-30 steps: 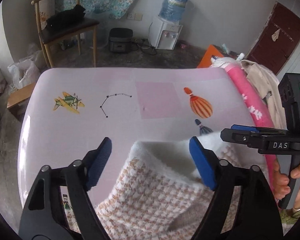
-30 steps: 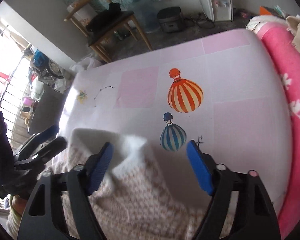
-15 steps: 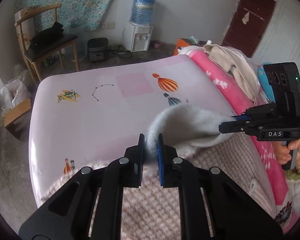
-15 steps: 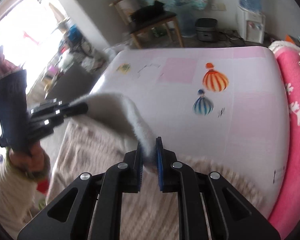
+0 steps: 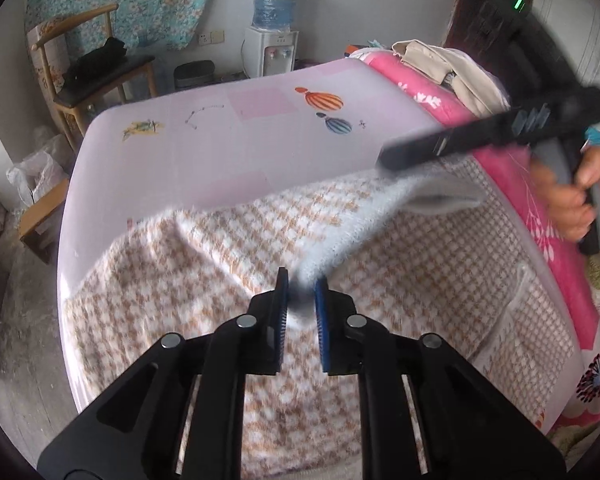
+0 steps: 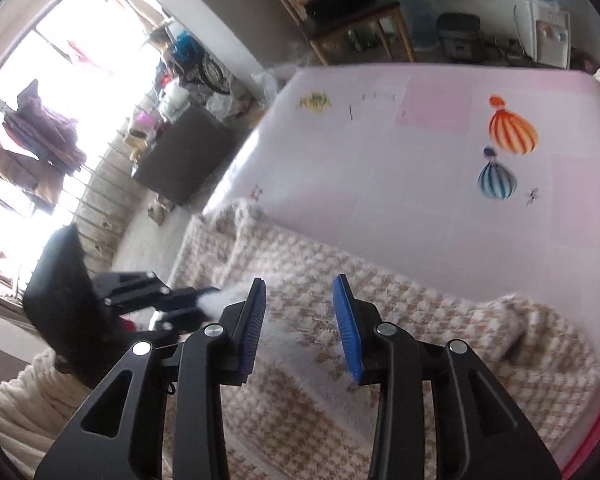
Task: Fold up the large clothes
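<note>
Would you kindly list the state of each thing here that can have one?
Left gripper: shut on the garment's white edge.
Right gripper: open, nothing between its fingers.
Beige-and-white houndstooth fleece garment: spread on the bed, one edge lifted.
Pink balloon-print bed sheet: flat, partly covered.

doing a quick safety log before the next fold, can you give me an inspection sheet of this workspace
surface: pink bed sheet with balloon prints, far half bare
job's things: beige-and-white checked garment spread over the near half, its white edge lifted
clutter: pink blanket along the right side, beige clothes piled on it
grippers: left gripper shut on the garment's white edge; right gripper open above the garment, holding nothing
cables: cord beside the water dispenser
surroundings: wooden chair, dark bin-like appliance on the floor, window with laundry hanging
</note>
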Available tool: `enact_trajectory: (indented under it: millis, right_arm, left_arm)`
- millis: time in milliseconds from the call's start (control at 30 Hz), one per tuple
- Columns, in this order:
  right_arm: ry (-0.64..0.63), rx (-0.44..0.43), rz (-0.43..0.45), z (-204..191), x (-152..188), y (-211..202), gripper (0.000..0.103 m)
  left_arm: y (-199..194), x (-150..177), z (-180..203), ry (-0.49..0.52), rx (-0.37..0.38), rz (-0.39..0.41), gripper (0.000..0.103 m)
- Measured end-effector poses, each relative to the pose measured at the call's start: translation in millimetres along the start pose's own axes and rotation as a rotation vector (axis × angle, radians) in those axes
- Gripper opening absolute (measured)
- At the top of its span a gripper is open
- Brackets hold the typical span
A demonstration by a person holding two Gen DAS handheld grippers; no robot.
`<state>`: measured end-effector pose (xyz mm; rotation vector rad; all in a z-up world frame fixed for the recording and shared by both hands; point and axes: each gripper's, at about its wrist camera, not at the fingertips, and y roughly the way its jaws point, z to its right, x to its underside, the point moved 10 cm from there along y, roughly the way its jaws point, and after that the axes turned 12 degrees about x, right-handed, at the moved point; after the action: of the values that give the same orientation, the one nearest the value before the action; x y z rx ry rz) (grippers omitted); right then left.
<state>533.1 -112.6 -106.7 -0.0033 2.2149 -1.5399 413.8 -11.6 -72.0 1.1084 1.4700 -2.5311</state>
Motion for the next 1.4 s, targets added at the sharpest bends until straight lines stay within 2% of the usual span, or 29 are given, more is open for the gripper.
enact_trajectory:
  millis: [33,100,167,233,333,400,433,533,567,600,667,733,833,900,1000,1067,1133,1200,1267,1333,1400]
  right_arm:
    - [-0.016,0.035,-0.034,2,14,17,0.034]
    - [-0.053,0.059,0.015,2,23,20,0.034]
    - [-0.065,0.074,0.027,3,26,18,0.034]
    - [-0.077,0.099,0.036,1,28,18,0.034]
    - [-0.113,0.153,0.045,-3,29,18,0.034]
    - [-0.152,0.192,0.055,-4,34,16,0.034]
    - [-0.165,0.207,0.059,-3,38,14,0.034]
    - [-0.183,0.252,0.051,17,59,1,0.032]
    - [-0.185,0.255,0.049,24,63,-6,0.027]
    - [-0.179,0.256,0.047,30,68,-13,0.025]
    - [-0.141,0.257,0.031,38,74,-29,0.025]
    - [-0.134,0.253,0.086,34,62,-53,0.026]
    - [-0.144,0.303,0.156,30,39,-68,0.027]
    - [-0.136,0.329,0.147,36,30,-55,0.027]
    - [-0.125,0.409,0.051,68,37,-14,0.027]
    - [-0.079,0.346,0.060,75,38,-11,0.028]
    - [-0.033,0.339,0.041,76,37,-19,0.028]
    - [-0.059,0.371,0.066,69,33,-33,0.029]
    - [-0.081,0.342,0.112,55,23,-45,0.031]
    - [-0.088,0.306,0.132,39,9,-42,0.033]
    - [-0.112,0.318,0.143,28,-3,-27,0.038]
  left_arm:
    - [-5,4,-1,-0.008,0.009,-0.002,0.016]
    - [-22,10,0,-0.032,0.070,0.025,0.016]
    - [-41,4,1,-0.048,0.121,0.087,0.017]
    - [-51,-10,-2,-0.058,0.125,0.146,0.021]
    - [-37,-34,-4,-0.075,0.104,0.161,0.022]
    - [-10,-40,-2,-0.078,0.104,0.114,0.022]
    - [5,-38,0,-0.064,0.085,0.066,0.022]
    - [42,-8,-4,0.006,-0.015,-0.094,0.022]
    - [46,2,-6,0.026,-0.029,-0.115,0.023]
    - [43,5,-6,0.043,-0.021,-0.087,0.023]
    - [38,8,-7,0.042,-0.008,-0.087,0.023]
    - [35,8,-10,0.019,0.012,-0.083,0.023]
    - [36,9,-11,0.002,0.032,-0.075,0.023]
    - [36,11,-12,-0.004,0.033,-0.070,0.023]
    - [36,14,-11,-0.013,0.033,-0.057,0.023]
    - [29,17,-13,-0.023,0.048,-0.053,0.023]
    - [19,15,-13,-0.039,0.069,-0.048,0.023]
    - [0,6,-13,-0.024,0.084,-0.008,0.023]
    - [-14,-11,-11,0.012,0.080,0.041,0.024]
    - [-14,-28,-15,0.014,0.056,0.062,0.025]
    - [0,-42,-21,-0.021,0.062,0.055,0.026]
